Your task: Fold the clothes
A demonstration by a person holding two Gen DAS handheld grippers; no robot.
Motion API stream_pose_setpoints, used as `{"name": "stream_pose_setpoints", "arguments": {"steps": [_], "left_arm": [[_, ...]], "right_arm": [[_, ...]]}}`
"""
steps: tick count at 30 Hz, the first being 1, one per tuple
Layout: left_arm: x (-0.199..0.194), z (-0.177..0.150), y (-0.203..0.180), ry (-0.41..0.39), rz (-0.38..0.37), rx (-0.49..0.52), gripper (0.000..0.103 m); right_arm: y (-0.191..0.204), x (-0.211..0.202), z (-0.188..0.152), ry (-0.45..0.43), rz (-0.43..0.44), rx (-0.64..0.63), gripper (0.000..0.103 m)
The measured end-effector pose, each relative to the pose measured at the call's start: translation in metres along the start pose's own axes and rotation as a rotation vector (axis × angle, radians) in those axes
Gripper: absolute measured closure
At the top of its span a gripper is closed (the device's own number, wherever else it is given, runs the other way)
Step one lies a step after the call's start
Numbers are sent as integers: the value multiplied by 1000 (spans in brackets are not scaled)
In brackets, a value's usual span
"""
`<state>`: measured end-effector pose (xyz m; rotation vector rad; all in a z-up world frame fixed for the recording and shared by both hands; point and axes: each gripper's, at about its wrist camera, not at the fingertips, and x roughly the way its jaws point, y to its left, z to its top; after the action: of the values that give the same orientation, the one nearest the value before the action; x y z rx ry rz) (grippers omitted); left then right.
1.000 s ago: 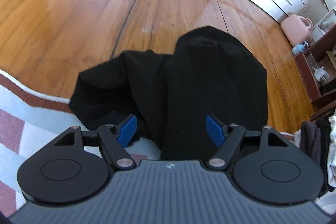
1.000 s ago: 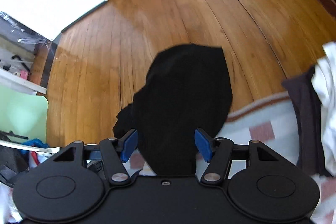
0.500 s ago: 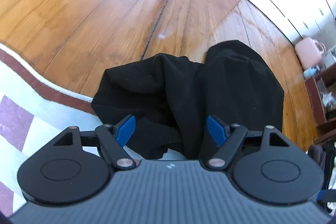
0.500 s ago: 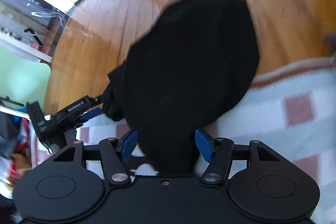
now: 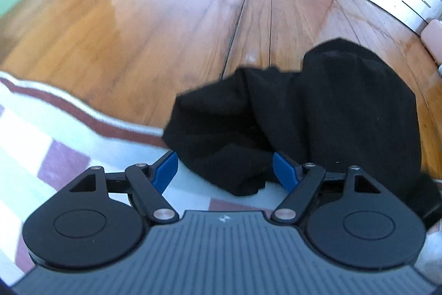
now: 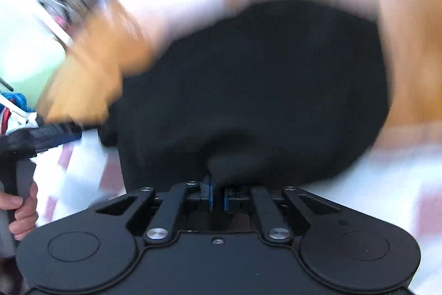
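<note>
Right wrist view is blurring, but the right gripper (image 6: 218, 196) is pinching a fold of the black garment (image 6: 262, 90) between its closed fingers. The left gripper (image 5: 225, 170) is gaping wide over the garment's near edge, which is lying across the checked rug (image 5: 41, 134) and wooden floor (image 5: 138, 32).

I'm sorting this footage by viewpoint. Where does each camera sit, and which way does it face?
Left wrist: on the left gripper, angled down past open blue fingers at a black garment, checked blanket, wood floor.
Right wrist: on the right gripper, shut on the black garment; blurred; a hand holds the left gripper at left.
Shared: garment, blanket, floor.
</note>
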<state>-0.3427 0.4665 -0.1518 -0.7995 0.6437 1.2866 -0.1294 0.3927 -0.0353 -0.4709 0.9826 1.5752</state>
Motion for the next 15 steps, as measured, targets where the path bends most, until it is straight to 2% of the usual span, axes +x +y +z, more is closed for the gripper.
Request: {"name": "stream_pose_setpoints", "arguments": {"steps": [2,4,5,7,9,11,12,15], "left_arm": [[-14,5,-1,-62,-2,-9,27],[-23,7,-1,-95,-6,-15,24],[-23,8,-3,-99,-16,-13,24],[-20,9,-6,-102,-39,-3,24],[-12,8,-15,-85,-66,36,24],[-4,7,-26,-59,-85,94,24],[-1,5,-30,-47,-101,122,24],[10,1,-40,0,-165,201,15]], "right_arm": [[-9,-46,8,-191,-103,-23,96],[-31,-83,15,-293,-257,39,96],[-45,-92,18,-308,-322,82,96],[-73,-82,24,-239,-477,105,93],[-95,-61,21,-121,-547,148,87],[-117,-55,14,-57,-456,272,87],[-125,-58,12,-69,-402,325,86],[-133,-65,11,-114,-346,372,81]]}}
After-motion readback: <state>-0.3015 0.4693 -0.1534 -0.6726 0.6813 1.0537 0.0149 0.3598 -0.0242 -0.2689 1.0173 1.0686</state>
